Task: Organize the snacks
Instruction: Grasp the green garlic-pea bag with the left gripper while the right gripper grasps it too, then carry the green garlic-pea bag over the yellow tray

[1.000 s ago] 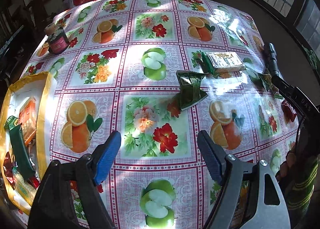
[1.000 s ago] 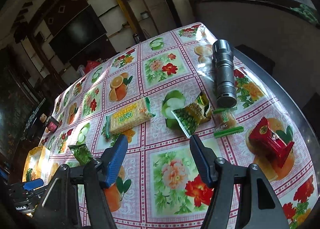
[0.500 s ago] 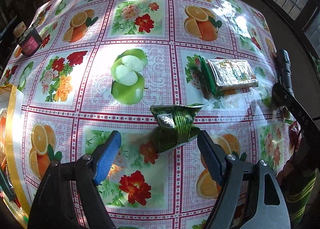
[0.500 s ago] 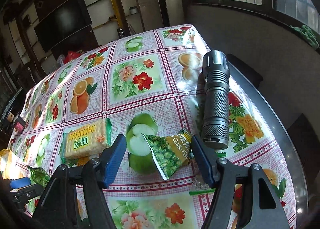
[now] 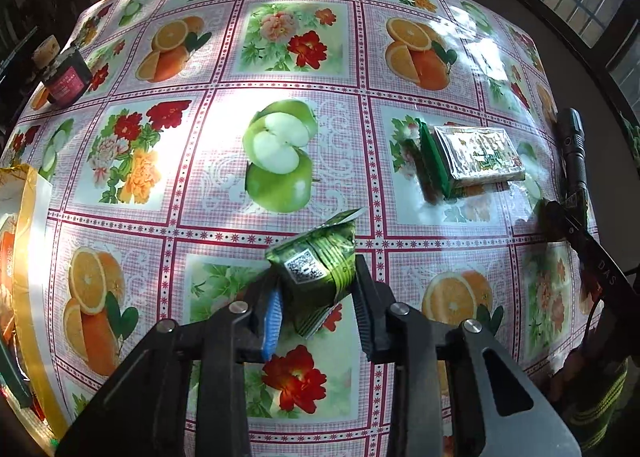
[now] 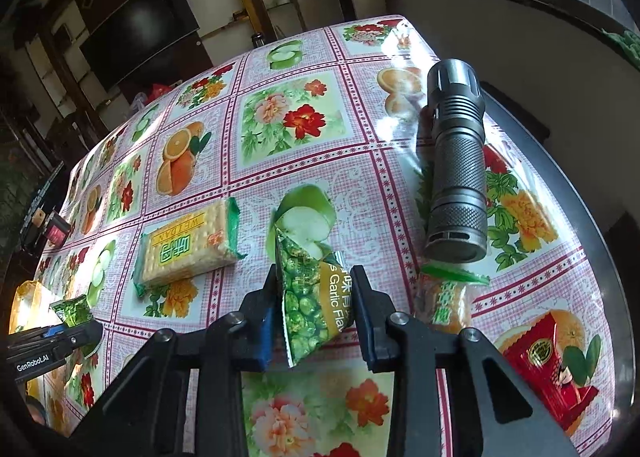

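**Two claws, two packets**

The left claw (image 5: 316, 307) is closing on a green foil packet (image 5: 316, 269), its pads pressing the crumpled sides. The right claw (image 6: 314, 315) is closing likewise on a green pea packet (image 6: 316, 297). Both packets sit low on the tabletop (image 5: 280, 105). I'd squeeze gently and lift straight up. Farther off lie the cracker pack (image 6: 188, 247) and the flashlight (image 6: 456, 161).

Grey flashlight (image 6: 456, 165) lying on table (image 5: 224, 161) near its right edge, fruit-and-flower oilcloth. Small dark jar with pink label (image 5: 66, 75) far left corner. Black TV screen (image 6: 136, 37) on back wall.
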`<move>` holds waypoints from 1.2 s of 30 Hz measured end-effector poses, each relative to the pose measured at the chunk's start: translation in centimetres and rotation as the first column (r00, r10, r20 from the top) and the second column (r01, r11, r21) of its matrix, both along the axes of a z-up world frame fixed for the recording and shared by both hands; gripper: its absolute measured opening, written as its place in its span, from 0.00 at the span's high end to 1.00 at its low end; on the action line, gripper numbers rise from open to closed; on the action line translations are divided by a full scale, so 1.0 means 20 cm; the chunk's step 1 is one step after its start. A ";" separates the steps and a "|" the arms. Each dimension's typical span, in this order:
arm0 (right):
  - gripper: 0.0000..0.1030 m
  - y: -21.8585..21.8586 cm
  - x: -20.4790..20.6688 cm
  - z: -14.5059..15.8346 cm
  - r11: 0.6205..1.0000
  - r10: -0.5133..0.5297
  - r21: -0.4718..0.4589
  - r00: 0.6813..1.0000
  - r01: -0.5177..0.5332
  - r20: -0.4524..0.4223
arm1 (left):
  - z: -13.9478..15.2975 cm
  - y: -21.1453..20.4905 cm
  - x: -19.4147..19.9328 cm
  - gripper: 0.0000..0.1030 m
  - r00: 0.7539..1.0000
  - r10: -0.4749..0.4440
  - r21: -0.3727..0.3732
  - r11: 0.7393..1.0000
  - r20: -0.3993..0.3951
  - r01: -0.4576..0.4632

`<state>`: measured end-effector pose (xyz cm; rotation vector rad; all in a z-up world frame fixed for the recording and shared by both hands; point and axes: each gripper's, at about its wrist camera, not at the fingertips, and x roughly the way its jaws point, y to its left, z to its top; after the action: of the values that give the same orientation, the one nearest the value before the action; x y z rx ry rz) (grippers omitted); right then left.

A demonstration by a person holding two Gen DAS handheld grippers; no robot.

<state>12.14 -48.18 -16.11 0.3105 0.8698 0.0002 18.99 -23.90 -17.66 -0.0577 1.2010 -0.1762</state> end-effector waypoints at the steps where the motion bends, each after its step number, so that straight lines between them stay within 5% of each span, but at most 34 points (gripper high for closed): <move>1: 0.69 0.03 -0.03 0.01 1.000 0.016 0.015 1.000 -0.017 0.006 | 0.00 0.02 -0.03 0.69 1.000 -0.001 -0.010 1.000 -0.005 0.001; 18: 0.69 0.63 -0.54 0.06 0.893 0.391 0.220 0.919 -0.392 0.050 | 0.08 0.48 -0.59 0.69 0.999 0.030 -0.114 0.993 -0.015 -0.032; 36: 0.69 0.92 -0.70 0.09 0.829 0.516 0.214 0.854 -0.516 0.063 | 0.13 0.58 -0.88 0.69 0.999 0.049 -0.015 0.999 0.015 -0.049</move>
<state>-1.94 -29.70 -14.26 0.2760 0.9310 0.6108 1.47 -12.39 -15.04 -0.0983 1.1818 -0.1420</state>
